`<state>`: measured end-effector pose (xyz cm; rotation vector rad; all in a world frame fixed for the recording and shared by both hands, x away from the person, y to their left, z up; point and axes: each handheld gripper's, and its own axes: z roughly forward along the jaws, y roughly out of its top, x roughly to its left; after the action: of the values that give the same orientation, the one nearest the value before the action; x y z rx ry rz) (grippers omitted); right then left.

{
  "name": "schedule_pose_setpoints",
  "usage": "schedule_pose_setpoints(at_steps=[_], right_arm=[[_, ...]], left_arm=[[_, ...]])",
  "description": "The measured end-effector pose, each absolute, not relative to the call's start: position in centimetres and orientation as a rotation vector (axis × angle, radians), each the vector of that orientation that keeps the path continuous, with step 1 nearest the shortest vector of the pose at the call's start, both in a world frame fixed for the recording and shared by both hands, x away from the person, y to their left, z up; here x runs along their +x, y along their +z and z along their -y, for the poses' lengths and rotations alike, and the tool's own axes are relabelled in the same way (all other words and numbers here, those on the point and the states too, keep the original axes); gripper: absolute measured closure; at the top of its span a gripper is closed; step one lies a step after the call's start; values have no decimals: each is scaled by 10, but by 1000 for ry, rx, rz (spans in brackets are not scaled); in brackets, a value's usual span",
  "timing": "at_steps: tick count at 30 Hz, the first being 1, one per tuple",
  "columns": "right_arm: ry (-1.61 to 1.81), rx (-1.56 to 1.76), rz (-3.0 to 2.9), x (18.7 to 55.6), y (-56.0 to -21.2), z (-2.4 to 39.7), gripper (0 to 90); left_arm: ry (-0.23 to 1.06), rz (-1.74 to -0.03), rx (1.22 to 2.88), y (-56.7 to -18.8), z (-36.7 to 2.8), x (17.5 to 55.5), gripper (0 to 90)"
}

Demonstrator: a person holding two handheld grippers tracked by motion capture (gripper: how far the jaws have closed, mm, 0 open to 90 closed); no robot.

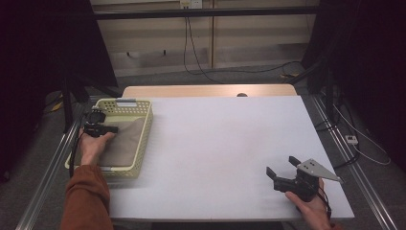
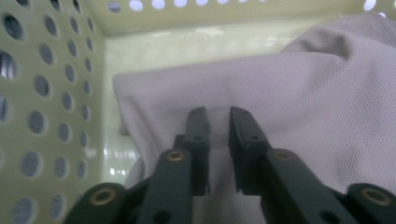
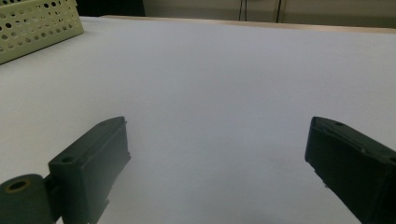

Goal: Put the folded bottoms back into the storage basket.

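Observation:
A pale yellow perforated basket [image 1: 144,125] stands at the table's left edge, and a folded grey-beige cloth [image 1: 125,141] lies in it. My left gripper [image 1: 111,129] reaches into the basket from its left side, just over the cloth. In the left gripper view its jaws [image 2: 218,114] stand a narrow gap apart over the cloth [image 2: 303,93], and nothing is pinched between them. The basket wall [image 2: 56,93] is close on the left. My right gripper [image 1: 280,165] rests near the table's front right corner, open wide, with only bare table between its fingers [image 3: 217,128].
The white table top [image 1: 220,143] spreads between the two hands. A wooden strip [image 1: 206,91] runs along its far edge. Metal rails flank the table, and cables lie on the floor behind. The basket's corner [image 3: 37,23] shows far left in the right gripper view.

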<state>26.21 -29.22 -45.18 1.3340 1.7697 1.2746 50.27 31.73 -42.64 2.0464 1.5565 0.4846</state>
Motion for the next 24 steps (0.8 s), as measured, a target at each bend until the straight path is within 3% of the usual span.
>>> schedule_pose_setpoints(at_steps=[18, 24], right_arm=[[1290, 1337, -1772, 265, -453, 292, 58], [1286, 1335, -1777, 266, -453, 292, 58]], left_arm=[[570, -1426, 1980, -407, -317, 488, 434], [629, -1380, 1925, -401, -315, 483, 263]])
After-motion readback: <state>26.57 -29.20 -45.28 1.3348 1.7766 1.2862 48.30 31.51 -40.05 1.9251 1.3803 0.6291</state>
